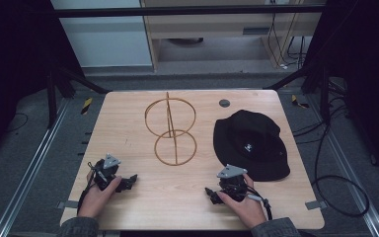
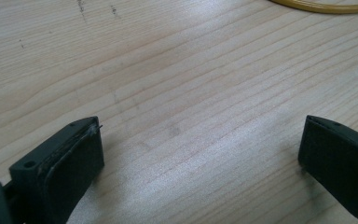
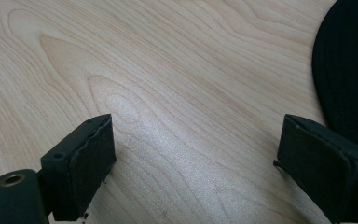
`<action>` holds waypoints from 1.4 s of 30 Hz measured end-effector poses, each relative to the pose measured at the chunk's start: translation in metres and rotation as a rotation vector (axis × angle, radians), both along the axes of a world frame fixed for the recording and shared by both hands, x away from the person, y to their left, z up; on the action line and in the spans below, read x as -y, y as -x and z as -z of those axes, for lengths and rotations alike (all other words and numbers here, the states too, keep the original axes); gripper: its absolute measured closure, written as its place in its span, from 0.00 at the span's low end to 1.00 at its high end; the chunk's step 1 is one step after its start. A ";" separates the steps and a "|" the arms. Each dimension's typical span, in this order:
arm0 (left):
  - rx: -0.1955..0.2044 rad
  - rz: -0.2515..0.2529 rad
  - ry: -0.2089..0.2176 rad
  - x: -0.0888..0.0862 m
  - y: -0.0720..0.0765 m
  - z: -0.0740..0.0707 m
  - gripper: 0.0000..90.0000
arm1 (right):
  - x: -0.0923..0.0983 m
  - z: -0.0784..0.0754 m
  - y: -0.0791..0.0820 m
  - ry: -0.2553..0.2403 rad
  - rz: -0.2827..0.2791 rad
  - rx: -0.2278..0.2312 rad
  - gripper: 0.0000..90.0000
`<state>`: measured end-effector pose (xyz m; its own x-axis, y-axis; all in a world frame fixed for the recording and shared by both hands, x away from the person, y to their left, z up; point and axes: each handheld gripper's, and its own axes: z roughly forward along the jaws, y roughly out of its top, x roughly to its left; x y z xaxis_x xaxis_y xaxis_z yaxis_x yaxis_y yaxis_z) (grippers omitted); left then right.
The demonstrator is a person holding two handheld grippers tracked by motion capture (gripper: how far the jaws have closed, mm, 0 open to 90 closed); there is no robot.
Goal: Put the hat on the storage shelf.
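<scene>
Black hat [image 1: 250, 143] and wire stand [image 1: 170, 129] before any contact. We see the hat lying flat on the right half of the desk [image 1: 128, 128], crown up, brim spread on the wood, with a small pale mark on its front. The stand, a thin golden frame of two rings joined by an upright rod, stands at the middle of the desk, just left of the hat and apart from it; we take it for the place where the hat is to go, though this is a judgement.

The right gripper [image 1: 210, 193] rests on the near edge of the desk, just in front of the hat's brim; its jaws stand wide apart with only bare wood between them, and in the right gripper view the hat's edge [image 3: 349, 70] lies beyond the right-hand jaw. The left gripper [image 1: 131, 179] rests at the near left, jaws likewise released and holding nothing; in the left gripper view a curve of the stand's lower ring [image 2: 326, 6] shows far ahead.

We judge the work not yet begun: nothing is grasped, and reaching, gripping, lifting and placing the hat all remain.
</scene>
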<state>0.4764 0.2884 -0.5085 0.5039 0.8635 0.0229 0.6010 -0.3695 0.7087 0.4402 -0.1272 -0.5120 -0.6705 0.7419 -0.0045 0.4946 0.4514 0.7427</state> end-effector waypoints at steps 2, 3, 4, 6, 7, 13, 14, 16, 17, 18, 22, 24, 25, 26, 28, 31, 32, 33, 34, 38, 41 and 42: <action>0.000 0.000 0.000 0.000 0.000 0.000 0.00 | 0.000 0.000 0.000 0.000 0.001 0.000 0.12; 0.000 0.000 0.000 0.000 0.000 0.000 0.00 | 0.000 0.000 0.000 0.000 0.001 0.000 0.12; 0.000 0.000 0.000 0.000 0.000 0.000 0.00 | 0.000 0.000 0.000 0.001 0.001 0.000 0.12; 0.000 -0.001 0.000 0.000 0.000 0.000 0.00 | 0.000 0.000 0.000 -0.001 0.002 -0.001 0.12; 0.000 -0.001 0.000 0.000 0.000 0.000 0.00 | 0.000 0.000 0.000 -0.001 0.003 0.000 0.13; 0.001 -0.002 0.000 0.000 0.000 0.000 0.00 | 0.001 -0.011 0.000 0.027 0.003 -0.039 0.14; 0.001 -0.002 0.000 0.000 0.000 0.000 0.00 | 0.004 -0.020 0.000 0.033 -0.002 -0.044 0.13; 0.001 -0.002 0.000 0.000 0.000 0.000 0.00 | 0.005 -0.025 0.000 0.038 -0.007 -0.045 0.13; 0.001 -0.002 0.000 0.000 0.000 0.000 0.00 | 0.007 -0.030 0.000 0.052 -0.012 -0.041 0.12; 0.001 -0.003 0.000 0.000 0.000 0.000 0.00 | 0.011 -0.040 0.001 0.063 -0.015 -0.043 0.12; 0.001 -0.004 0.005 0.001 0.000 0.000 0.00 | 0.017 -0.055 0.002 0.070 -0.014 -0.046 0.11; 0.002 -0.003 0.003 0.001 0.000 0.000 0.00 | 0.023 -0.064 0.003 0.083 -0.008 -0.036 0.11; 0.002 -0.003 0.003 0.001 0.001 0.000 0.00 | 0.027 -0.068 0.003 0.089 -0.005 -0.033 0.11; 0.002 -0.003 0.004 0.001 0.001 0.000 0.00 | 0.030 -0.072 0.003 0.090 0.008 -0.032 0.11; 0.001 -0.003 0.003 0.001 0.001 0.000 0.00 | 0.037 -0.081 0.005 0.102 0.017 -0.023 0.11; 0.001 -0.003 0.003 0.001 0.001 0.000 0.00 | 0.047 -0.097 0.009 0.102 0.027 -0.006 0.11; 0.001 -0.005 0.003 0.001 0.001 0.000 0.00 | 0.053 -0.107 0.010 0.105 0.040 -0.001 0.12; 0.001 -0.005 0.003 0.001 0.001 0.000 0.00 | 0.053 -0.107 0.010 0.105 0.040 -0.001 0.12; 0.001 -0.006 0.004 0.001 0.001 0.000 0.00 | 0.056 -0.112 0.010 0.109 0.046 -0.004 0.12; 0.001 -0.005 0.003 0.001 0.001 0.000 0.00 | 0.072 -0.133 0.004 0.126 0.082 -0.008 0.12; 0.001 -0.004 0.003 0.001 0.001 0.000 0.00 | 0.080 -0.146 0.000 0.164 0.101 0.011 0.11; 0.001 -0.004 0.003 0.001 0.001 0.000 0.00 | 0.080 -0.146 0.000 0.164 0.101 0.011 0.11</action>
<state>0.4752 0.2873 -0.5086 0.5000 0.8658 0.0205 0.6021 -0.3645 0.7103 0.4405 -0.2067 -0.3656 -0.5916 0.7944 -0.1373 0.5360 0.5148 0.6690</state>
